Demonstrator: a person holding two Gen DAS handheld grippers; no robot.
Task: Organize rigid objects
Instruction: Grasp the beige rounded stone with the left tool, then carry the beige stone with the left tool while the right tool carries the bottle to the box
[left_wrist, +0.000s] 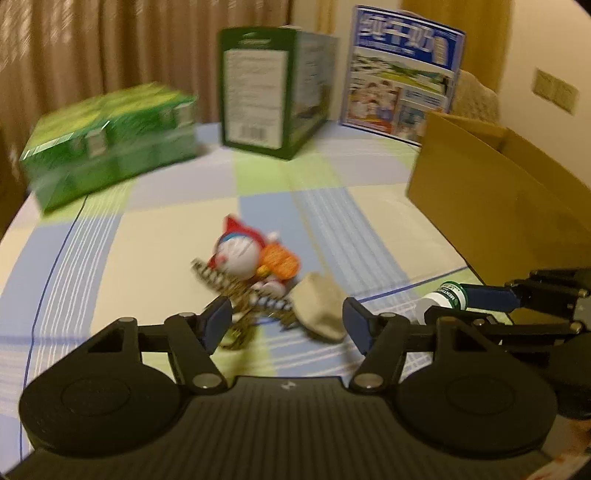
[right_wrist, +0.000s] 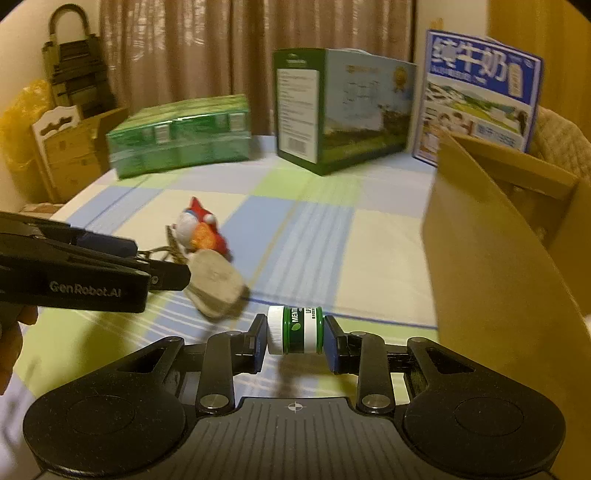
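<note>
Clamping a small green jar (right_wrist: 295, 329) with a white cap end to end, the right gripper (right_wrist: 294, 341) holds it sideways between its blue pads, above the checked tablecloth (right_wrist: 384, 258); whether the jar rests on the cloth cannot be told. Left of it, the left gripper (left_wrist: 286, 325) has its fingers apart — nothing is pressed between them. A beige stone (left_wrist: 320, 309) and a tangle of brass-coloured keys and chain (left_wrist: 243, 295) show in the gap ahead of those fingers, lying on the cloth. In the right wrist view that gripper's near finger tip stands right at the stone's left edge, though the blur hides whether it touches. Just beyond the stone, attached to the chain, lies a small Doraemon figure (left_wrist: 243, 254) in red and orange. An open cardboard box (right_wrist: 498, 266) stands along the right side, near the jar. At the far edge of the table sit three cartons: a flat green shrink-wrapped pack (right_wrist: 181, 136) to the left, an upright green-and-white box (right_wrist: 332, 107) in the middle, and a blue milk carton case (right_wrist: 480, 92) to the right, with brown curtains (right_wrist: 207, 48) behind.
</note>
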